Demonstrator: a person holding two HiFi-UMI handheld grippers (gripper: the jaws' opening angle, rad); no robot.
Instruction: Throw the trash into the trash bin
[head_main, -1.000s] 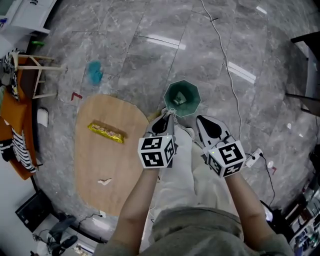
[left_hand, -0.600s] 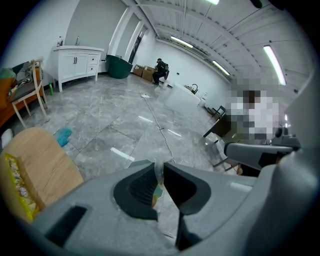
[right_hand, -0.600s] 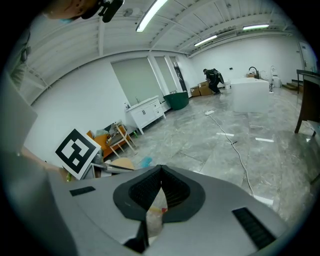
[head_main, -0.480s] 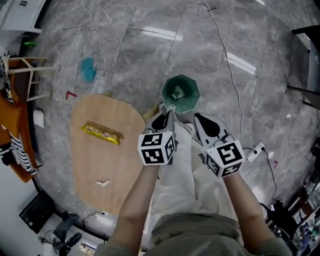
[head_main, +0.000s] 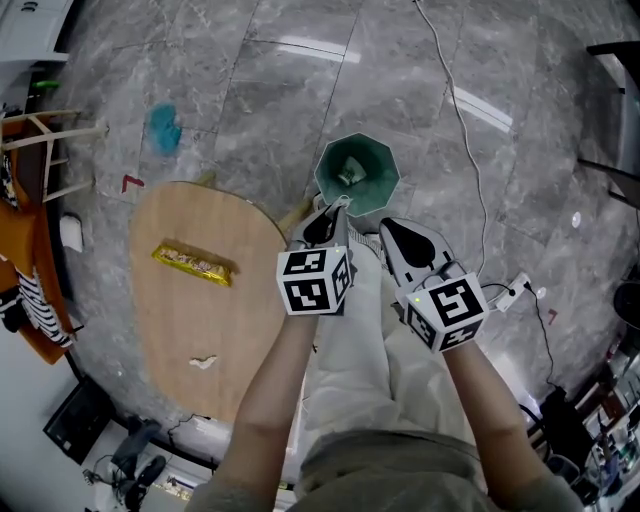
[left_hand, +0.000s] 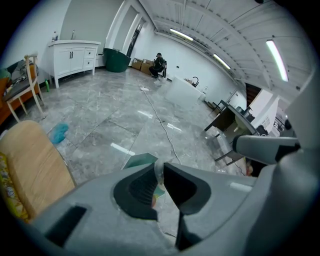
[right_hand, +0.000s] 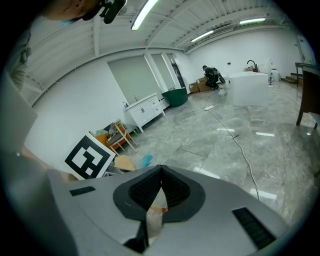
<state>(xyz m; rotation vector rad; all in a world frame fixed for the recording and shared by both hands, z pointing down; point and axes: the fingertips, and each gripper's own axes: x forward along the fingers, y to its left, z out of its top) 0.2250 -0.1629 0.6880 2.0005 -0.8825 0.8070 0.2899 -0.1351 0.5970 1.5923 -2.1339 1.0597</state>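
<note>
A person stands on a grey marble floor (head_main: 250, 90), holding a tool in each hand. The left claw (head_main: 337, 205) is nearly pressed together, pinching a thin clear wrapper (left_hand: 159, 171) at its tips. The tips hang just at the near rim of a green octagonal trash bin (head_main: 322, 180), which stands on the floor ahead and has a pale piece of trash (head_main: 350, 178) inside. The right claw (head_main: 385, 225), beside the left and short of the bin, has its tips pressed together; something pale with a red speck (right_hand: 156, 209) shows in the gap behind them, and I cannot tell whether it is gripped. To the left, a wooden oval surface (head_main: 190, 310) carries a yellow snack packet (head_main: 193, 263) and a small white scrap (head_main: 203, 360).
</note>
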